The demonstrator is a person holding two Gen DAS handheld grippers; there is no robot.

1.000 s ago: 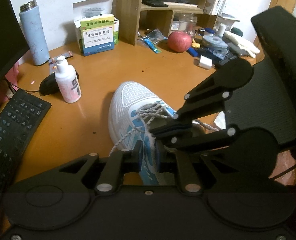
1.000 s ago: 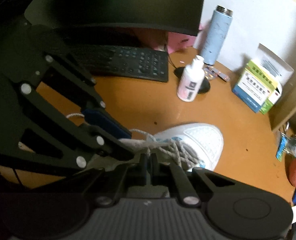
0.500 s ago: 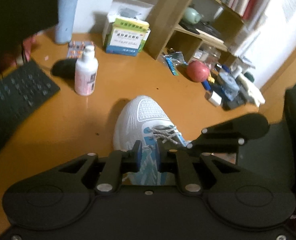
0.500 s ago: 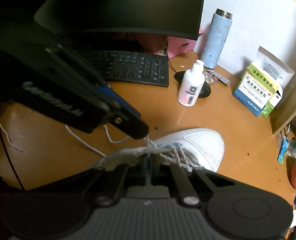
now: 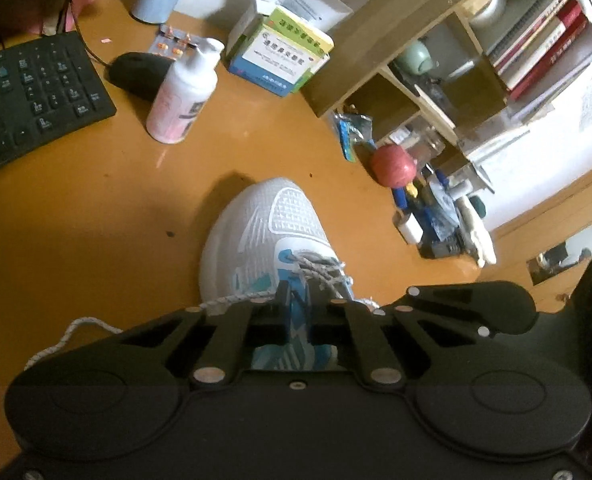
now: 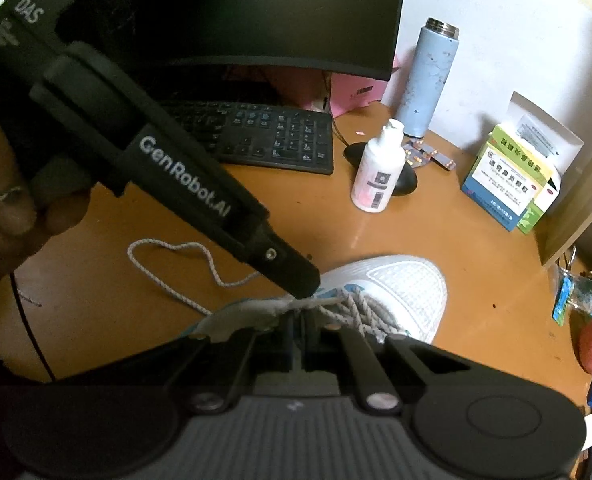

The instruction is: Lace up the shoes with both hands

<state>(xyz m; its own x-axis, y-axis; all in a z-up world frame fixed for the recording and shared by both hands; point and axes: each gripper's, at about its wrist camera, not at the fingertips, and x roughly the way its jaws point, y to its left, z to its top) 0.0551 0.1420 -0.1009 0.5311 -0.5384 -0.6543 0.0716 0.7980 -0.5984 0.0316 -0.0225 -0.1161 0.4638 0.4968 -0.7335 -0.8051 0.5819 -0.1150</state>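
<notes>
Left hand-held gripper (image 6: pixel 296 288) pinched the speckled white lace (image 6: pixel 167 276) over the white-and-blue mesh sneaker (image 6: pixel 396 284); right hand-held gripper (image 6: pixel 298 344) sat closed, contents unclear; tension should stay even

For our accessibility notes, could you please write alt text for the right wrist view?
The left gripper reaches in from the upper left, its tip at the laces of a white and blue shoe on an orange desk, with a loose lace trailing left. Behind stand a keyboard and bottle.

Left wrist: close, angled down over sneaker (image 5: pixel 263 236) toward shelf. Right wrist: toward monitor (image 6: pixel 231 12). Shared: sneaker, desk centre.
</notes>
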